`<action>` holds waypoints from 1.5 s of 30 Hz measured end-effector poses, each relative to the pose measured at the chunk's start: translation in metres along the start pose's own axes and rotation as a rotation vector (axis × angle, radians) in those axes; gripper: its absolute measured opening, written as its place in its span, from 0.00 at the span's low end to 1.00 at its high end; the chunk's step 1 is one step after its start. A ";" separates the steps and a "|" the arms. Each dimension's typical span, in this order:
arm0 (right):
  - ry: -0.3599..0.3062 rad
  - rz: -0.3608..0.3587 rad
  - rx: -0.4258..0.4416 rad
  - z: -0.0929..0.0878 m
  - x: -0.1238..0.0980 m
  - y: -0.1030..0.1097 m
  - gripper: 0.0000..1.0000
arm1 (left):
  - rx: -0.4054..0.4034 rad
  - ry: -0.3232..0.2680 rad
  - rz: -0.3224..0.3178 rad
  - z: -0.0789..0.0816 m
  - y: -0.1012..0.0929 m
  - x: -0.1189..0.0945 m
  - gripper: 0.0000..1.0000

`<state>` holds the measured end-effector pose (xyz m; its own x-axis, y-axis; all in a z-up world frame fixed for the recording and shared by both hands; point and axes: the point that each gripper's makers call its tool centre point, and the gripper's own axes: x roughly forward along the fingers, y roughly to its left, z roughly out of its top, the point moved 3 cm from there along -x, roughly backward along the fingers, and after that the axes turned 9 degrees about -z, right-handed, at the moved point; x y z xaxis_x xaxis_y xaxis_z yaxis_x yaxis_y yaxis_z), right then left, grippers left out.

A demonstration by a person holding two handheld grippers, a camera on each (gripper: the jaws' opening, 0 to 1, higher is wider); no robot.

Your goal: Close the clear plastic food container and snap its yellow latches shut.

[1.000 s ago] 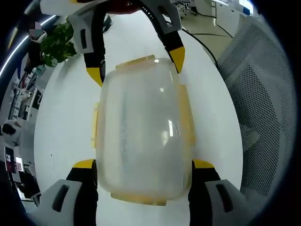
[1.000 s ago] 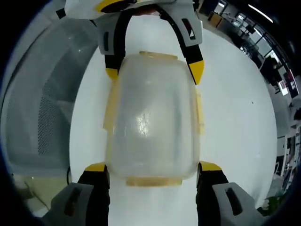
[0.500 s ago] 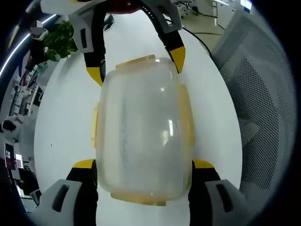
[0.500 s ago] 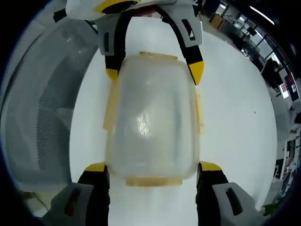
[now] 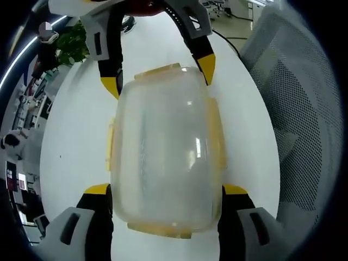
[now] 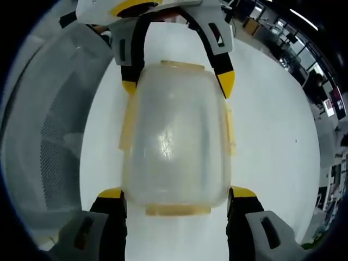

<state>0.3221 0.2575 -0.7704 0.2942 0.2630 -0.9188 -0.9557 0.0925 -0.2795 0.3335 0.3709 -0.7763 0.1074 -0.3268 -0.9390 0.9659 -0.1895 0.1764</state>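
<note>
The clear plastic food container (image 5: 166, 157) is lying on a white table (image 5: 76, 136), lid on, w/ both grippers straddling its two ends. It's a rounded rectangular tub, walls cloudy and scuffed, light glinting off the domed top; can't make out anything inside thru the haze. Yellow latches (image 5: 216, 136) are running along its long sides as pale amber translucent strips, and another tab is sitting at each short end; can't tell whether they're snapped down.

In the left gripper view, the left gripper (image 5: 166, 190) is reaching from the near end of the container, its black, yellow-tipped fingers (image 5: 98, 190) sitting just beside the tub's near corners, one per side. Jaws are spread wide around it; whether the tips are actually pressing the plastic, can't tell. The right gripper (image 5: 157, 70) is coming in at the far end, grey-white body w/ black arms and yellow tips splayed over the far corners, likewise spread.

In the right gripper view it's the mirror: container (image 6: 174, 136) centred, right gripper (image 6: 176, 193) straddling the near end, left gripper (image 6: 176, 84) at the far end.

Beside the container, off the table edge, a grey mesh chair back (image 5: 304, 125) is standing. A green leafy plant (image 5: 70, 46) is sitting beyond the far end.
</note>
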 end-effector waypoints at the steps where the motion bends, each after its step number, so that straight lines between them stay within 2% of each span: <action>1: 0.000 0.000 0.000 0.001 0.000 0.000 0.75 | 0.000 0.001 0.001 -0.001 0.000 0.000 0.80; 16: -0.010 0.001 -0.009 0.007 0.005 -0.007 0.75 | -0.016 0.005 0.001 -0.009 0.005 -0.001 0.80; 45: -0.016 0.012 -0.035 0.008 0.007 -0.010 0.75 | -0.052 0.008 0.007 -0.010 0.004 -0.002 0.80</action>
<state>0.3336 0.2662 -0.7716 0.2828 0.2793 -0.9176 -0.9588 0.0559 -0.2785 0.3397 0.3804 -0.7765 0.1154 -0.3205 -0.9402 0.9760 -0.1393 0.1673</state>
